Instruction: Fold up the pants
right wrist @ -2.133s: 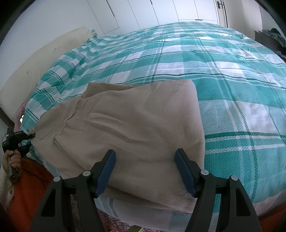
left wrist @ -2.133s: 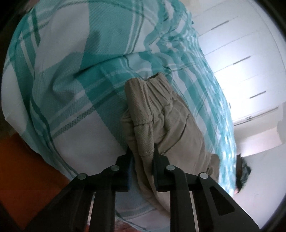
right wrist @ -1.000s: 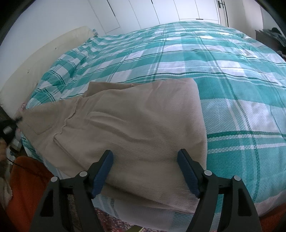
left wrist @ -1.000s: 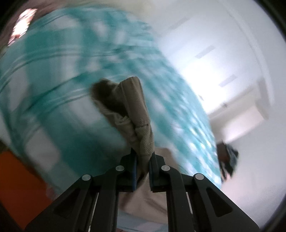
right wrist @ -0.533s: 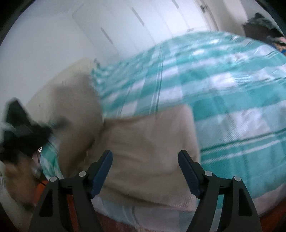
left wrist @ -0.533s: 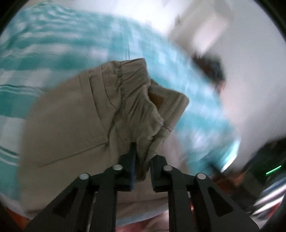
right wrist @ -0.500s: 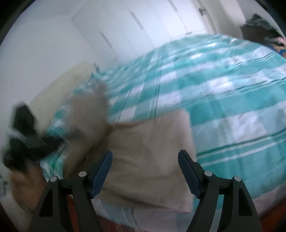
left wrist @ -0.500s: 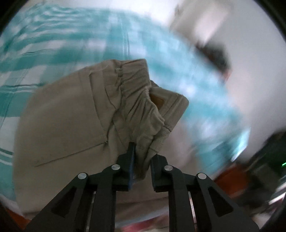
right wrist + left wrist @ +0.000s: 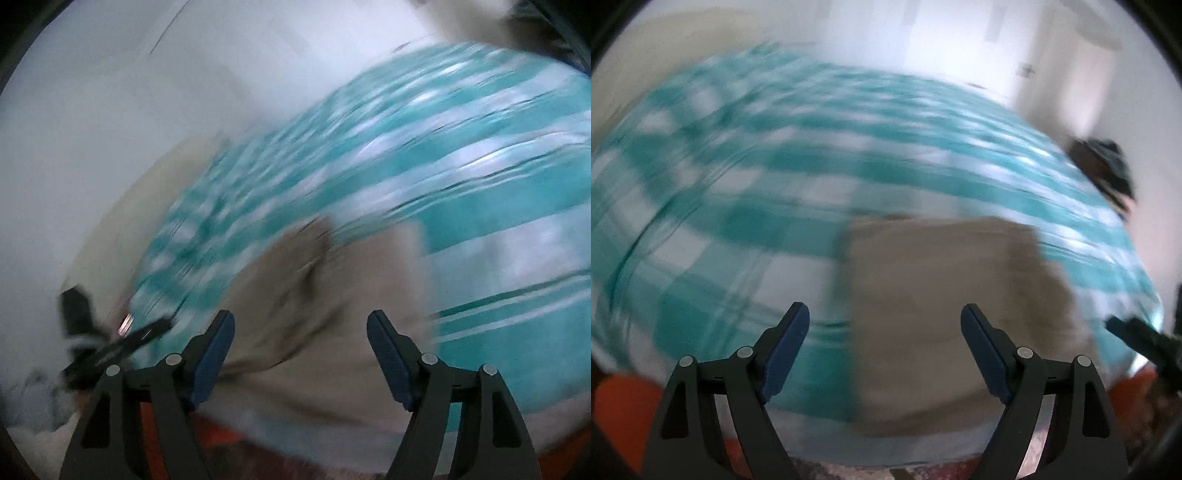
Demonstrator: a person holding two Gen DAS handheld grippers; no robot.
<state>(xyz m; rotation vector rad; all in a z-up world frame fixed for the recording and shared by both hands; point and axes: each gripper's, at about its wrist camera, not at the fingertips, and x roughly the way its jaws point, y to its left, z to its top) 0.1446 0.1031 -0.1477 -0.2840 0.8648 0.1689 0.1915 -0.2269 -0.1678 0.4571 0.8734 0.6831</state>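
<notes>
Beige cloth — the pants (image 9: pixel 953 302) — lies as a folded, roughly square stack near the front edge of the bed, on the teal checked bedspread (image 9: pixel 746 184). The left gripper (image 9: pixel 886 347) has just been opening; its jaws now stand wide with nothing between them, the stack beyond its tips. The right gripper (image 9: pixel 301 354) is also spread wide and empty, hovering above the near part of the cloth, its jaws having just eased slightly inward. Both views are badly smeared, so creases cannot be judged. To finish well, I would steady both hands first, then check that the edges align and press the stack flat — no hurried regrasp.
</notes>
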